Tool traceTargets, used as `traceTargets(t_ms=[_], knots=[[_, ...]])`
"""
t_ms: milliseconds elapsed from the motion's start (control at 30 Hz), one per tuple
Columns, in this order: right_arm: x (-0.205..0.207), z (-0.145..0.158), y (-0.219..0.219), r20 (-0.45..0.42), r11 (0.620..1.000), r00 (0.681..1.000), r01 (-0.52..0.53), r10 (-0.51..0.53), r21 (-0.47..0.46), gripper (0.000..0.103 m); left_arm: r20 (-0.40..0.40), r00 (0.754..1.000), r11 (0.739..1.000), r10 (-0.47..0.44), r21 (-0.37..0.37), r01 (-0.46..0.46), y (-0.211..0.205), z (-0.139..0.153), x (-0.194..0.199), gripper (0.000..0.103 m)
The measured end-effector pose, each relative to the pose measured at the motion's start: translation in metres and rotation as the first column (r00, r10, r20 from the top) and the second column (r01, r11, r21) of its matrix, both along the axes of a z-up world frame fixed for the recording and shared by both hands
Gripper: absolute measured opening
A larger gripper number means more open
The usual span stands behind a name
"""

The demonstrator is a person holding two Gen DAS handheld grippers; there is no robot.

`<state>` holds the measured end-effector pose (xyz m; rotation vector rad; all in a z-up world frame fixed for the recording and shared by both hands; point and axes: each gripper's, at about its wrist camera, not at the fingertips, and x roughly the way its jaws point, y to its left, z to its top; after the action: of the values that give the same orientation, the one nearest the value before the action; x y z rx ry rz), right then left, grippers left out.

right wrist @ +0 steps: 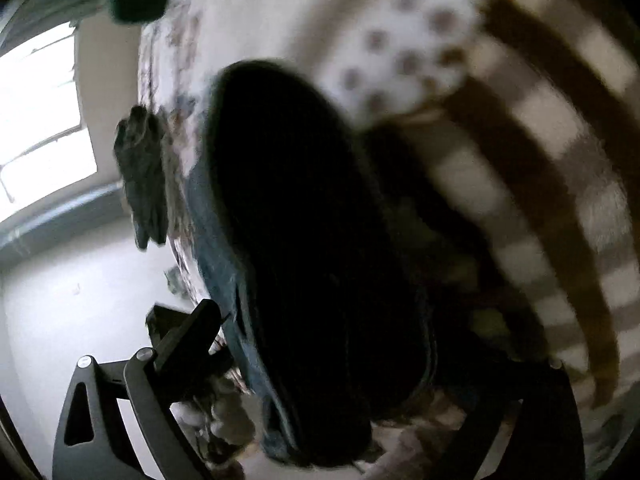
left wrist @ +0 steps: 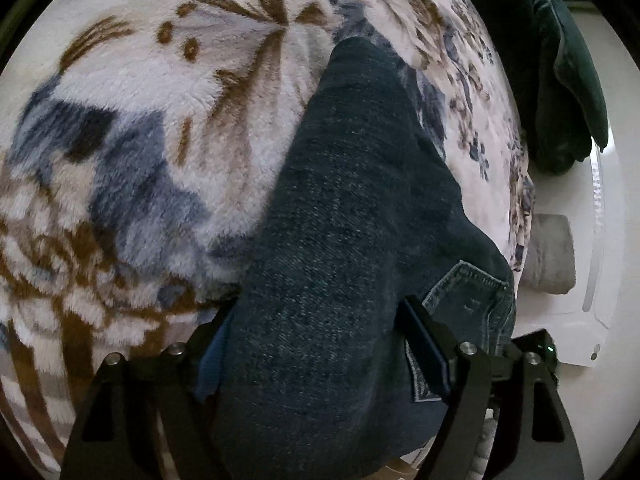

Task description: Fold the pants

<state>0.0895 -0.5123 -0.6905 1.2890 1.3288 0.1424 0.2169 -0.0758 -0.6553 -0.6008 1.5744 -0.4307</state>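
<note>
Dark blue jeans [left wrist: 352, 208] lie folded lengthwise on a plush floral blanket [left wrist: 168, 112], a back pocket showing at the lower right. My left gripper [left wrist: 316, 344] straddles the waist end; its fingers stand wide apart with denim bunched between them. In the blurred right wrist view the jeans [right wrist: 304, 240] look almost black and fill the centre. My right gripper [right wrist: 328, 364] has its left finger [right wrist: 188, 336] beside the denim; the right finger is lost in blur and shadow.
A dark green garment [left wrist: 560, 72] lies at the blanket's far right edge. A grey folded cloth [left wrist: 552, 252] sits below it by the white floor. In the right wrist view, a bright window [right wrist: 44, 120] and pale floor are at left, and a striped brown-and-white blanket part [right wrist: 552, 168] at right.
</note>
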Motion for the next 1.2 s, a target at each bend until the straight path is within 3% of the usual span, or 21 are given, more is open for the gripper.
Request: traceTargets(t_ms=[167, 333, 400, 467, 567, 633, 800, 867, 900, 933, 1000, 1033, 1067, 1133, 1200], knots=[[-0.008, 0.026, -0.008, 0.034, 0.998, 0.999, -0.025, 0.027, -0.063, 0.091, -0.001, 1.000, 1.000, -0.003, 0.010, 0.003, -0.003, 0.000, 0.002, 0.077], [0.010, 0.047, 0.000, 0.006, 0.984, 0.997, -0.077, 0.079, -0.159, 0.089, -0.014, 1.000, 1.000, 0.000, 0.001, 0.000, -0.002, -0.001, 0.004, 0.077], [0.012, 0.061, 0.002, 0.015, 0.966, 0.995, -0.090, 0.096, -0.244, 0.089, -0.011, 1.000, 1.000, -0.014, 0.007, 0.014, -0.003, -0.002, 0.004, 0.077], [0.030, 0.054, 0.010, -0.037, 0.945, 0.988, -0.154, 0.150, -0.290, 0.089, 0.002, 0.999, 0.999, -0.040, 0.025, 0.040, -0.006, -0.001, 0.004, 0.077], [0.040, 0.005, 0.007, -0.120, 0.967, 0.981, -0.174, 0.153, -0.186, 0.089, 0.003, 0.999, 0.999, -0.038, 0.031, 0.038, -0.007, -0.002, 0.003, 0.077], [0.040, -0.010, 0.007, -0.120, 0.976, 0.982, -0.165, 0.149, -0.140, 0.089, 0.006, 0.999, 0.999, -0.041, 0.032, 0.041, -0.007, -0.002, 0.003, 0.077], [0.034, 0.017, 0.021, 0.032, 0.979, 0.979, -0.198, 0.199, -0.037, 0.085, 0.036, 0.999, 0.999, -0.038, 0.020, 0.037, -0.005, 0.005, 0.002, 0.077], [0.032, 0.017, 0.019, 0.029, 0.977, 0.977, -0.207, 0.209, -0.059, 0.085, 0.053, 0.997, 0.999, -0.049, 0.009, 0.048, -0.007, 0.009, 0.000, 0.077], [0.032, 0.007, 0.017, -0.018, 0.970, 0.975, -0.221, 0.221, -0.099, 0.085, 0.067, 0.996, 0.998, -0.061, 0.018, 0.060, -0.009, 0.011, -0.001, 0.076], [0.033, -0.004, 0.019, -0.064, 0.963, 0.970, -0.241, 0.235, -0.116, 0.085, 0.085, 0.994, 0.997, -0.074, 0.044, 0.071, -0.012, 0.012, -0.003, 0.073], [0.034, -0.018, 0.017, -0.067, 0.972, 0.977, -0.208, 0.202, -0.107, 0.084, 0.106, 0.991, 0.995, -0.077, 0.077, 0.069, -0.011, 0.013, -0.004, 0.055], [0.034, -0.016, 0.017, -0.061, 0.973, 0.979, -0.200, 0.194, -0.113, 0.076, 0.110, 0.991, 0.995, -0.074, 0.076, 0.066, -0.009, 0.015, -0.005, 0.049], [0.034, -0.013, 0.017, -0.052, 0.974, 0.980, -0.195, 0.190, -0.116, 0.061, 0.114, 0.991, 0.996, -0.072, 0.063, 0.065, -0.006, 0.018, -0.006, 0.038], [0.029, -0.002, 0.015, -0.026, 0.977, 0.985, -0.175, 0.173, -0.124, 0.043, 0.131, 0.988, 0.995, -0.083, 0.072, 0.075, -0.006, 0.028, -0.008, 0.032], [0.025, 0.012, 0.015, -0.006, 0.975, 0.984, -0.178, 0.178, -0.134, 0.039, 0.158, 0.982, 0.992, -0.102, 0.094, 0.088, -0.010, 0.044, -0.013, 0.028]])
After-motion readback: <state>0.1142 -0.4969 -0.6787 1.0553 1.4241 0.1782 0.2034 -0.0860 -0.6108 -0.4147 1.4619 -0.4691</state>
